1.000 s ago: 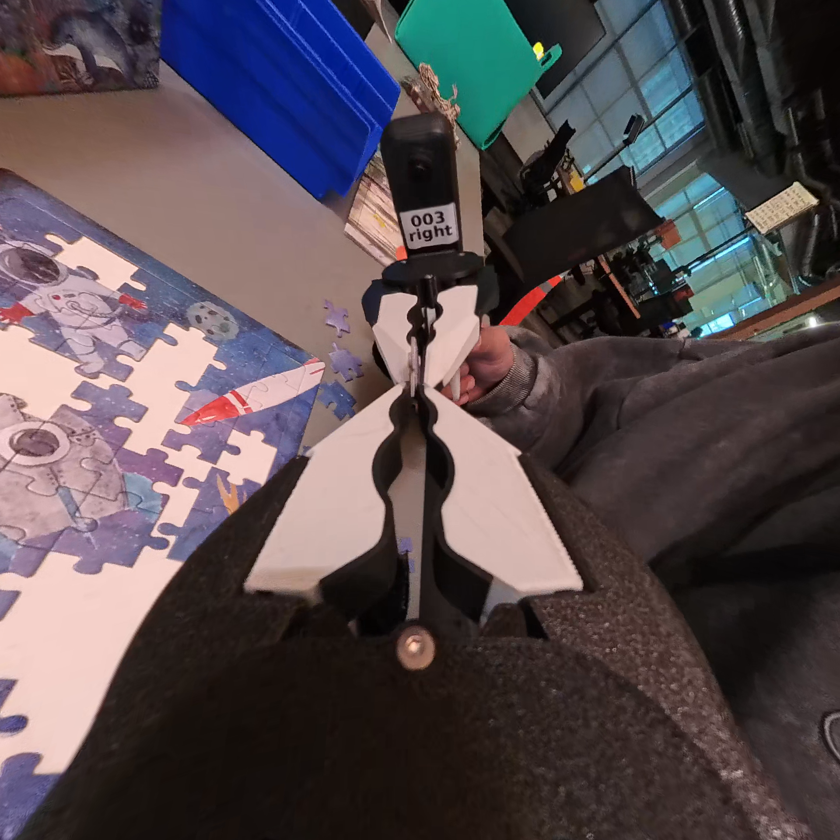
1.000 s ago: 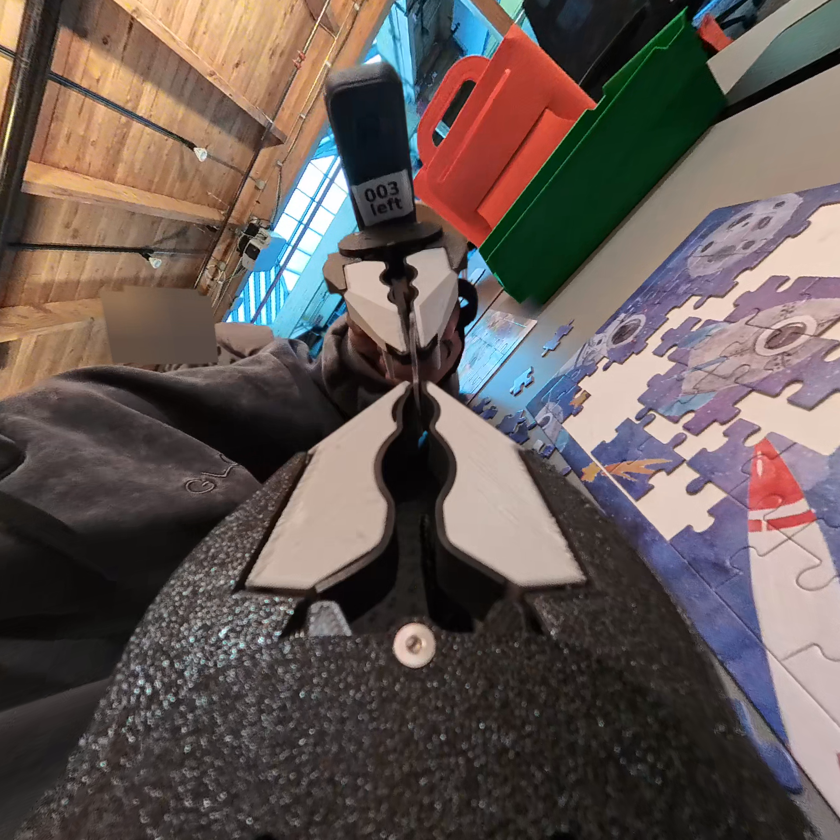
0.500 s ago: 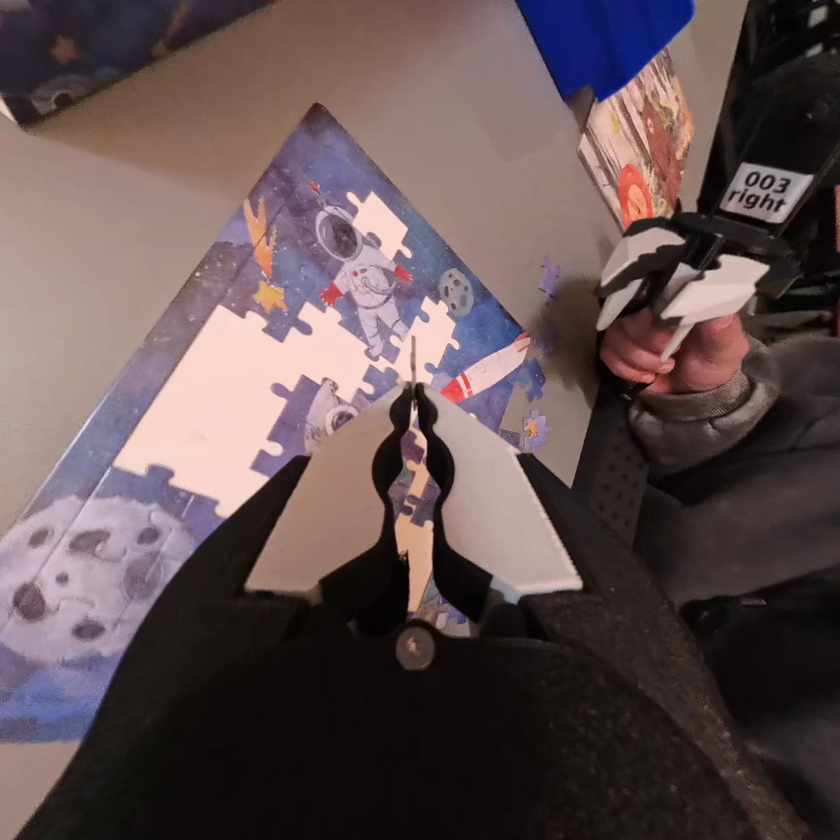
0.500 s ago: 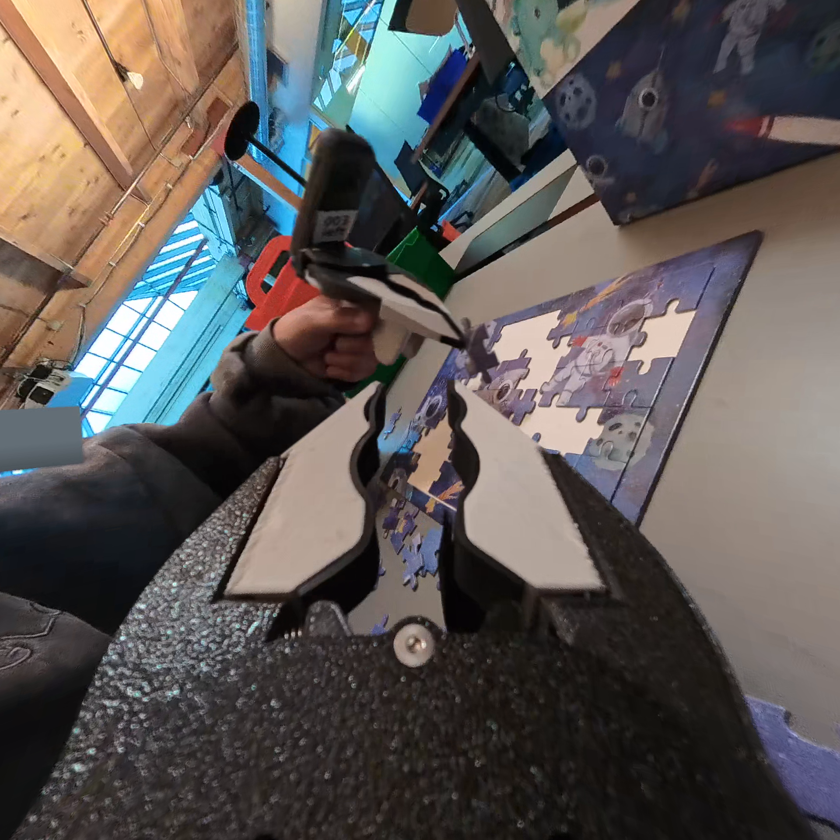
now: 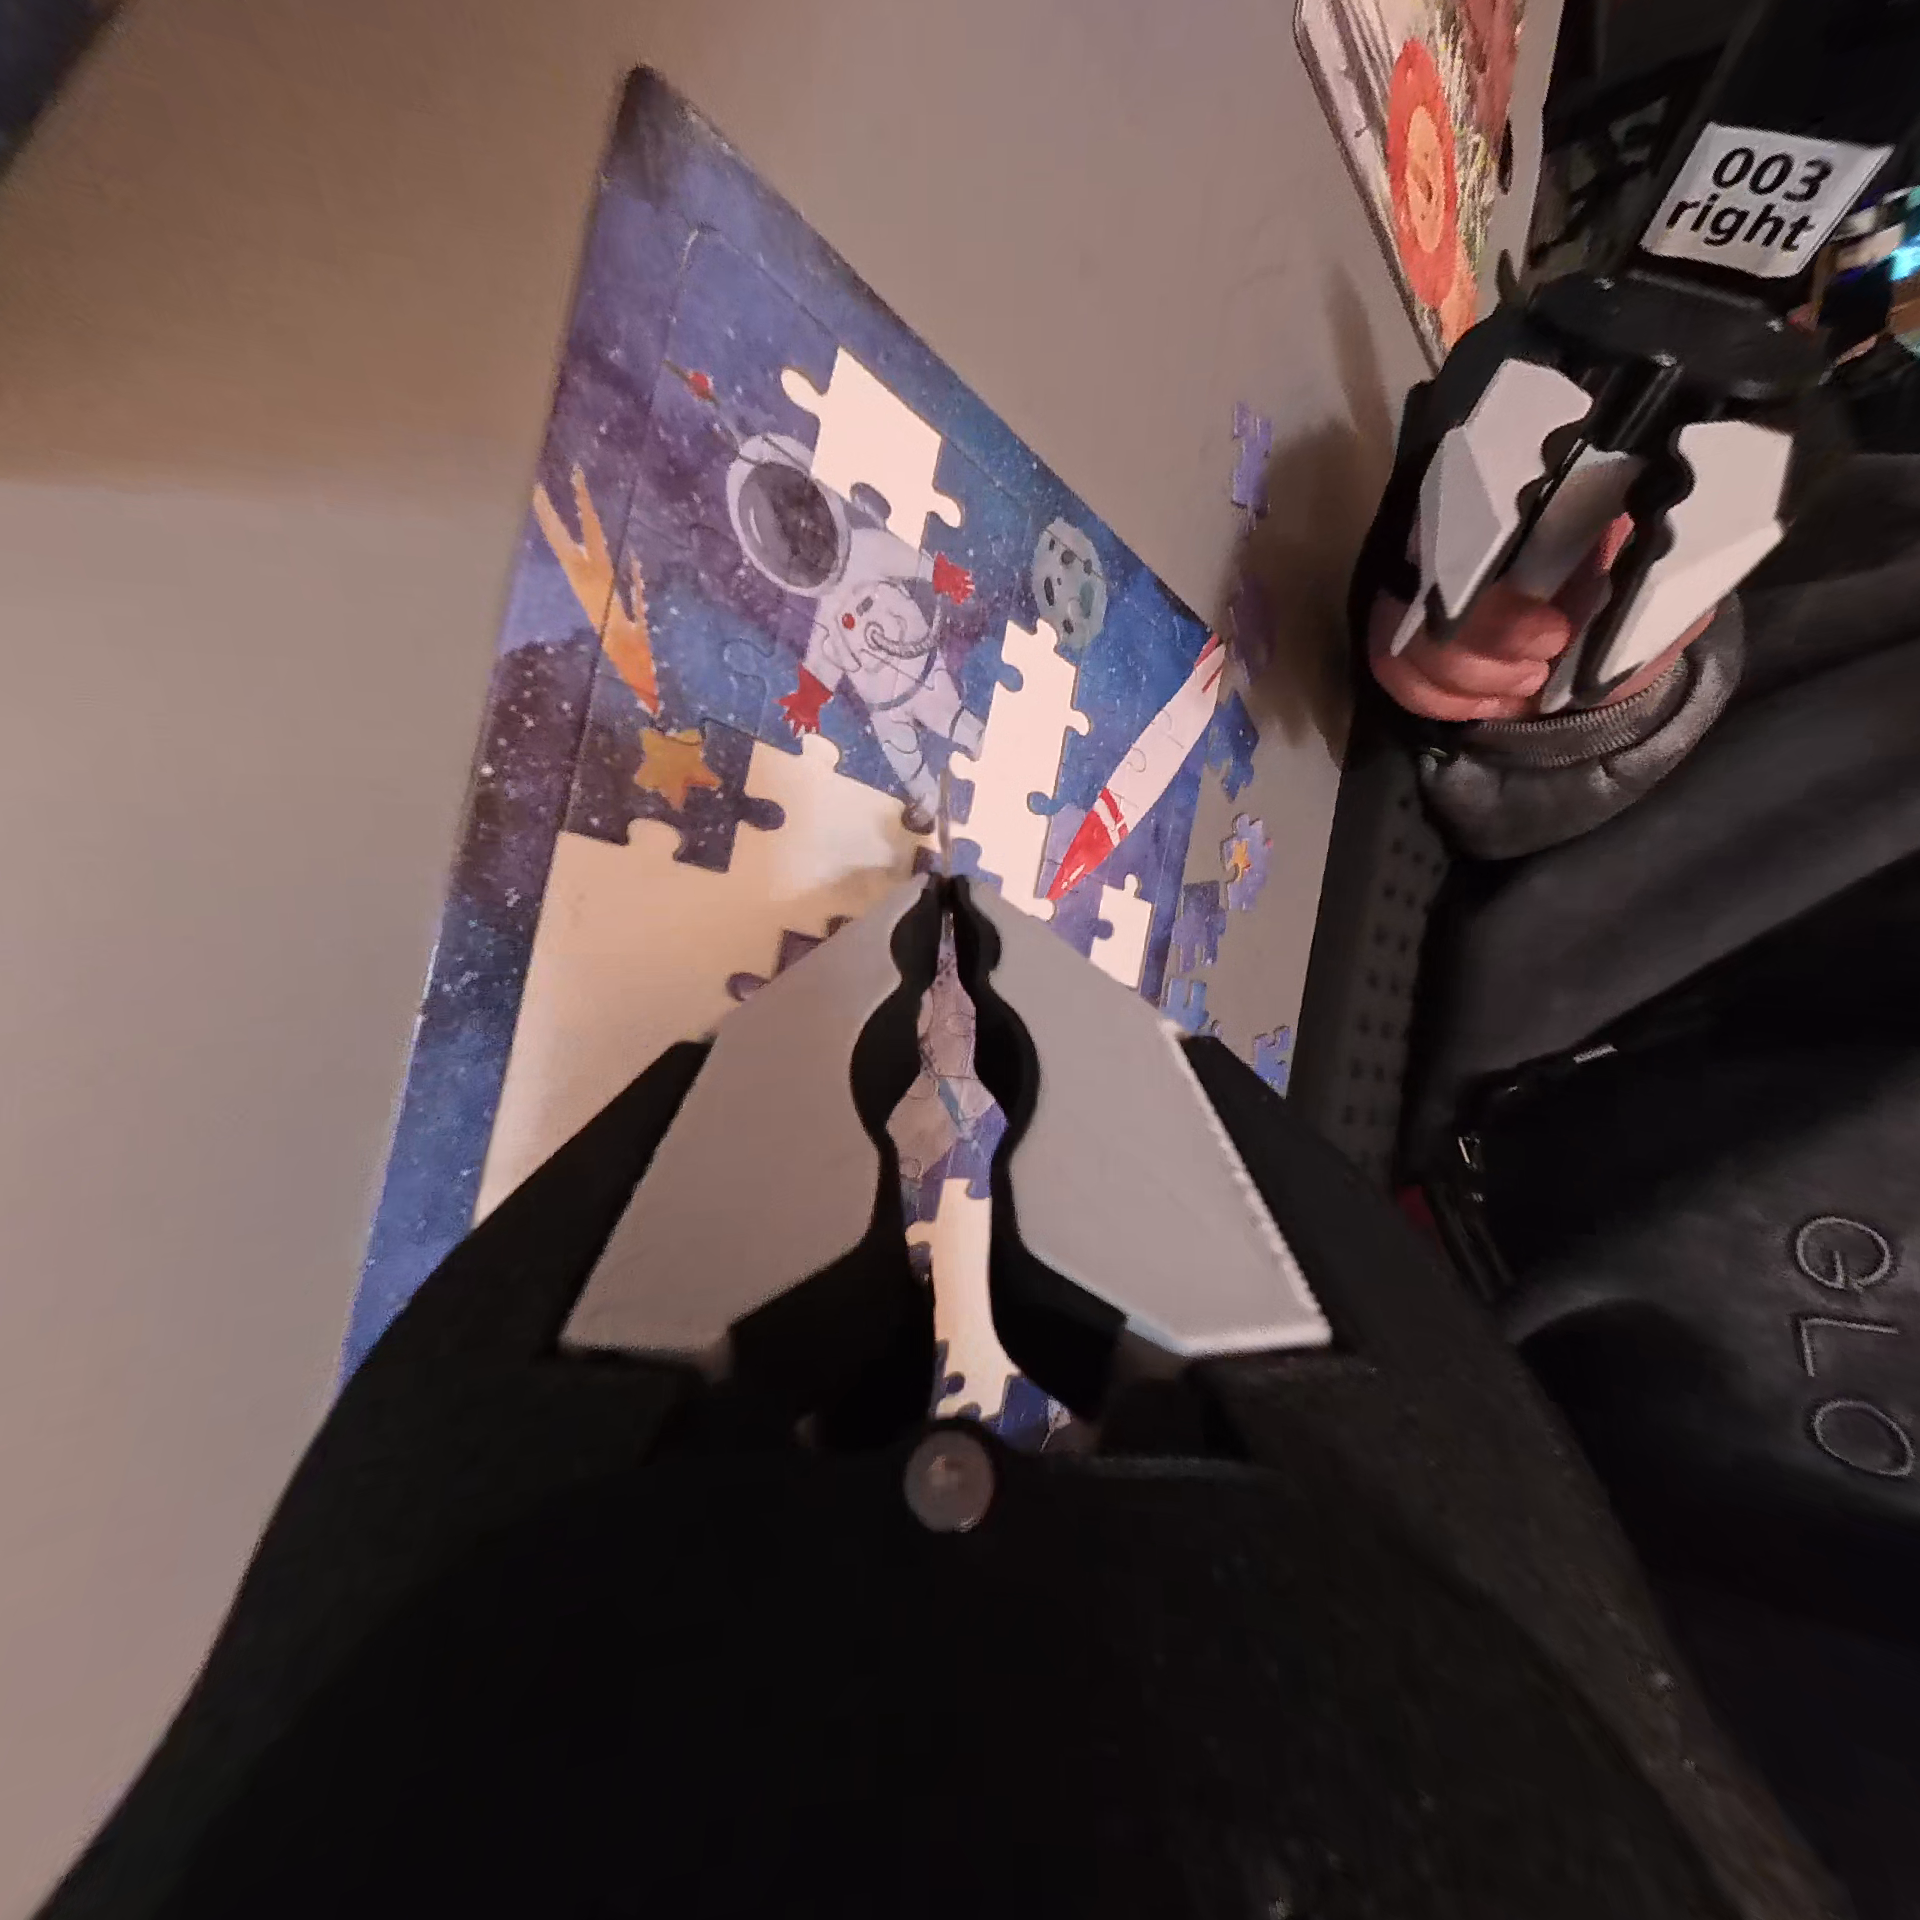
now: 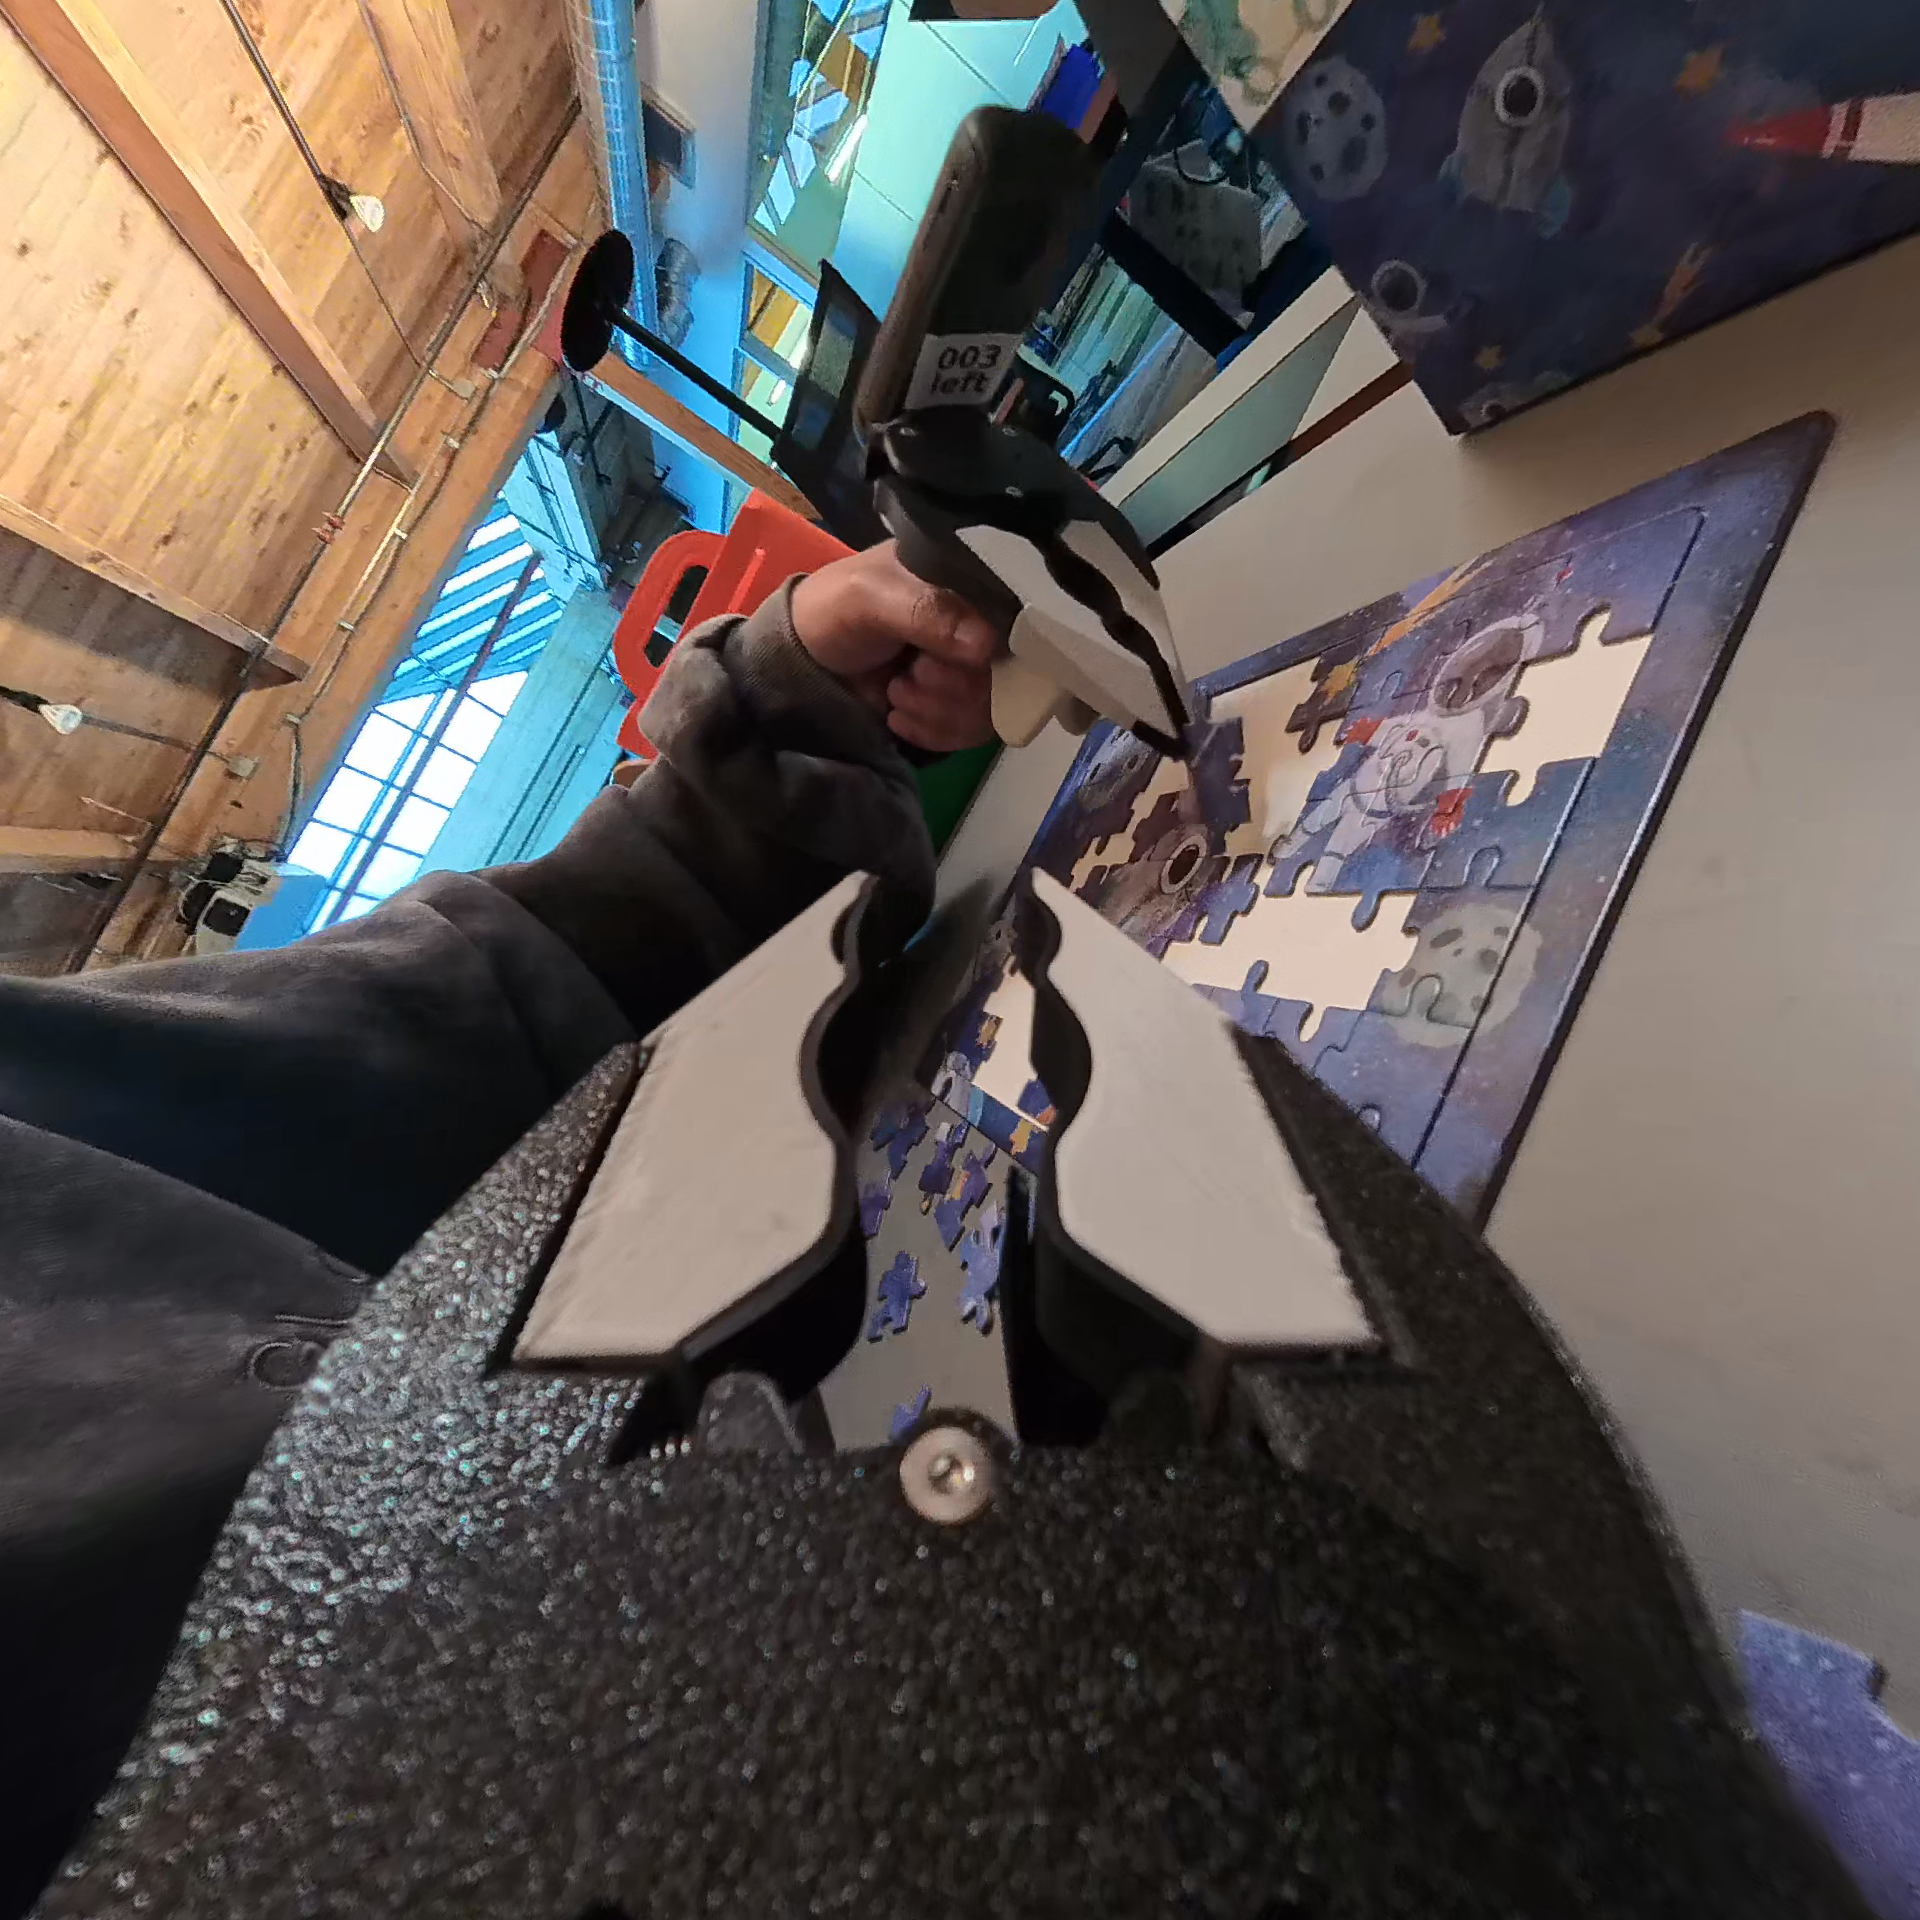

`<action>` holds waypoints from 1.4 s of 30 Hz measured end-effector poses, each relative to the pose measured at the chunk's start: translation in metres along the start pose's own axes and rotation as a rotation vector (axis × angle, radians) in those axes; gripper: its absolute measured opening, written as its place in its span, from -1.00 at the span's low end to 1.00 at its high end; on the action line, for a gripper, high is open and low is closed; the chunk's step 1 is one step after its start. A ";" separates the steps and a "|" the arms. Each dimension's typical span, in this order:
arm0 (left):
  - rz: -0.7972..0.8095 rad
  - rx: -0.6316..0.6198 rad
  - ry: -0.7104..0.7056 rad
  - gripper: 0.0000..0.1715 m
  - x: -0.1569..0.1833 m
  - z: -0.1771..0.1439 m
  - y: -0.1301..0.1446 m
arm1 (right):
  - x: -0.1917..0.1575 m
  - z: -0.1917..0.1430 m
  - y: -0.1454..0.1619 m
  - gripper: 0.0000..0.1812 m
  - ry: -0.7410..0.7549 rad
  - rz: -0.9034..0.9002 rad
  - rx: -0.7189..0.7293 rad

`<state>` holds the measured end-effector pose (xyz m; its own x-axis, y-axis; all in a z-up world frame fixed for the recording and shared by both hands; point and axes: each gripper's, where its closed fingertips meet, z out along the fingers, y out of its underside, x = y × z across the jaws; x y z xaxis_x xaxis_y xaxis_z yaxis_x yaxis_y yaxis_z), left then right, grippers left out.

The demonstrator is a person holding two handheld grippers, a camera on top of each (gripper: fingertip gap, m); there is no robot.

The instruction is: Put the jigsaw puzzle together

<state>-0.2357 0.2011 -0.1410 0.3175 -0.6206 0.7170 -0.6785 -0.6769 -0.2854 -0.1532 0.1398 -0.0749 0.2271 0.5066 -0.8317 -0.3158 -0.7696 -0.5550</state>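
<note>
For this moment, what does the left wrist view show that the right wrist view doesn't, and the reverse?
Only the left wrist view shows the red-and-white rocket picture on the board and the right gripper from the front, jaws apart. Only the right wrist view shows the dark blue jigsaw piece broadside in the left gripper, loose blue pieces below, and the red bin. Both show the blue space-themed puzzle board and its astronaut.

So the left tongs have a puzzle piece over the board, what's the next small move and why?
Probably lower the left tongs a little and settle the blue puzzle piece into the white gap beside the astronaut. The piece hangs edge-down just above that bare patch of the puzzle board, still clamped. The right tongs are open and empty over the loose pieces.
</note>
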 end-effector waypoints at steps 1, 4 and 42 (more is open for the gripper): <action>-0.006 -0.005 0.011 -0.99 -0.001 0.001 0.002 | 0.000 0.000 0.000 -0.71 -0.003 0.008 0.001; -0.015 -0.014 0.012 -0.99 -0.006 0.004 0.005 | 0.001 -0.001 0.000 -0.71 -0.008 0.020 0.002; 0.409 -0.070 -0.545 -1.00 -0.013 0.019 0.014 | 0.000 0.005 0.008 -0.68 -0.028 0.049 -0.040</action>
<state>-0.2364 0.1925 -0.1668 0.3023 -0.9439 0.1326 -0.8502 -0.3299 -0.4103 -0.1602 0.1353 -0.0794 0.1859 0.4780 -0.8585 -0.2889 -0.8085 -0.5127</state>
